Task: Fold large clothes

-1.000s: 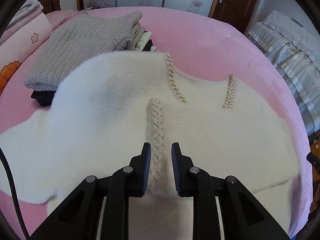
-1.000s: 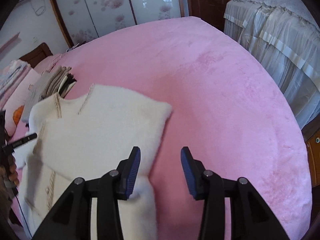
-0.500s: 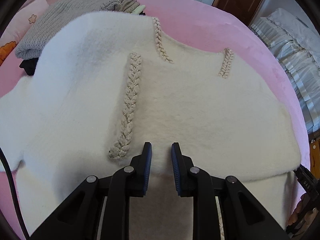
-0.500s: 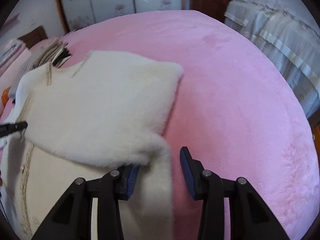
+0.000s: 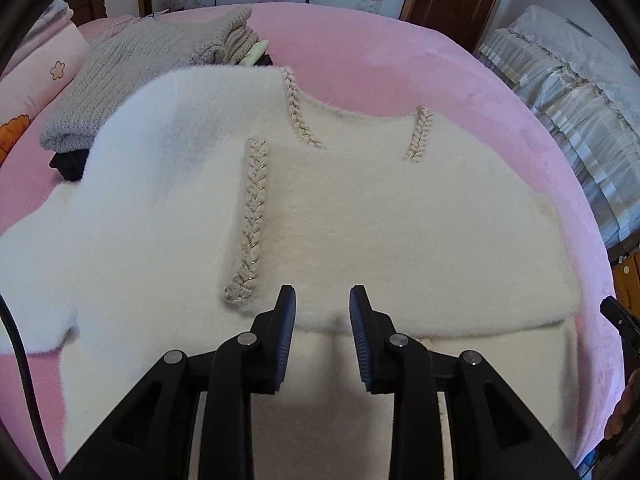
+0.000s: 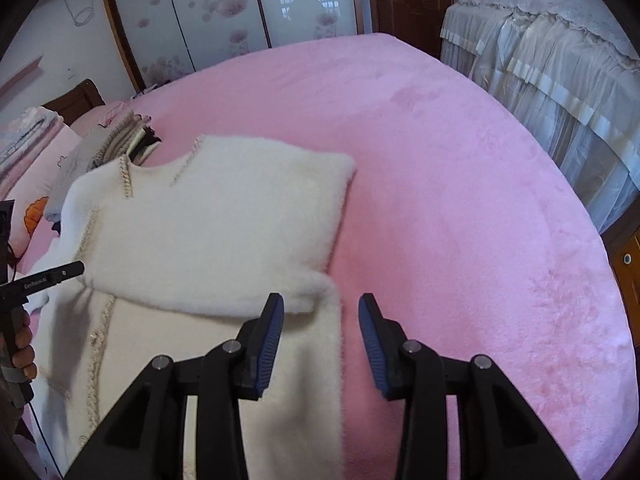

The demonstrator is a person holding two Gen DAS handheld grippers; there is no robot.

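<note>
A white fluffy sweater with braided trim lies on the pink bed, its upper half folded down over the lower part. My left gripper hovers at the folded edge with its jaws opening and nothing pinched between them. My right gripper is at the sweater's right side, jaws closing. The fold's corner lies between the pads, which do not press on it. Each view catches the other gripper at its edge: the left gripper and the right gripper.
A stack of folded knitwear topped by a grey sweater sits at the back left, beside a pink pillow. A second bed with a pale frilled cover stands to the right. A hand holds the left gripper's handle.
The left gripper carried the braided edge forward, laid the flap down and let it go, and its jaws have widened. The right gripper's jaws have narrowed at the fold's corner.
</note>
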